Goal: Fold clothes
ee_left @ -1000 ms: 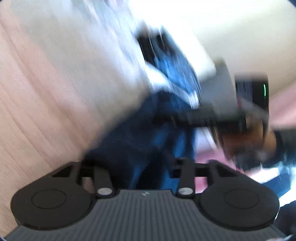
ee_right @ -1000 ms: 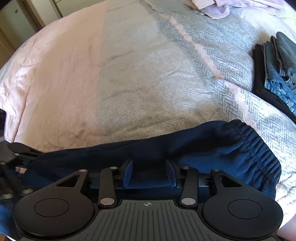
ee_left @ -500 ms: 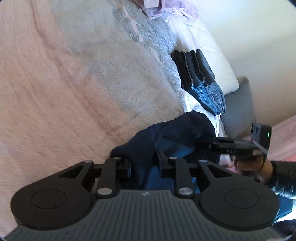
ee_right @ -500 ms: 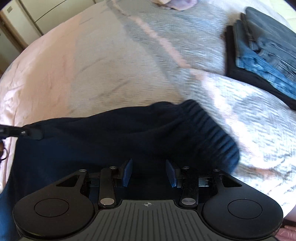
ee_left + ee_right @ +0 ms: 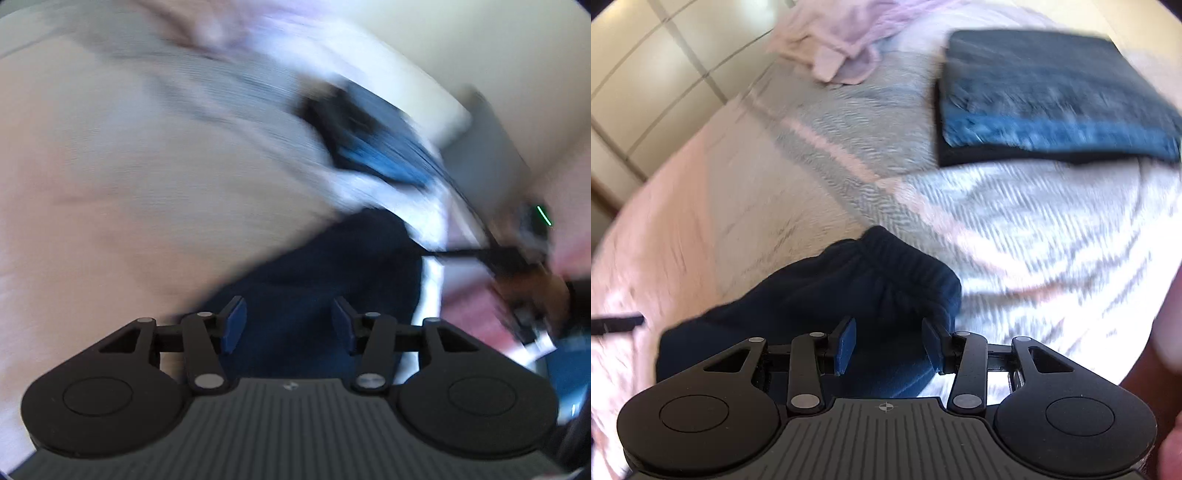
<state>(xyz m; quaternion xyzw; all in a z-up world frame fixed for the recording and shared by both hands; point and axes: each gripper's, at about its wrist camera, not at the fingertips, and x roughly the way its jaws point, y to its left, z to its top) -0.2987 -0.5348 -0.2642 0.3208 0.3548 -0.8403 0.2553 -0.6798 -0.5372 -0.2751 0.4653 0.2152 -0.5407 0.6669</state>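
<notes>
A dark navy garment [image 5: 849, 295] with an elastic waistband lies bunched on the bed. It also shows in the left wrist view [image 5: 325, 273]. My right gripper [image 5: 888, 345] is open, its blue pads [image 5: 846, 345] apart just over the garment's near edge. My left gripper [image 5: 288, 325] is open too, pads [image 5: 232, 325] spread over the navy cloth. The right gripper body shows blurred at the right of the left wrist view [image 5: 524, 254]. Both views are motion blurred.
A folded stack of blue jeans and dark clothes [image 5: 1052, 103] lies on the grey herringbone blanket [image 5: 1015, 229]. Loose lilac clothes [image 5: 846, 44] lie at the far end. A pink bedspread [image 5: 683, 221] covers the left part. A grey pillow [image 5: 487, 155] sits by the wall.
My left gripper has opened off the navy garment. Both grippers have swung, and the garment now lies bunched in a smaller heap than before.
</notes>
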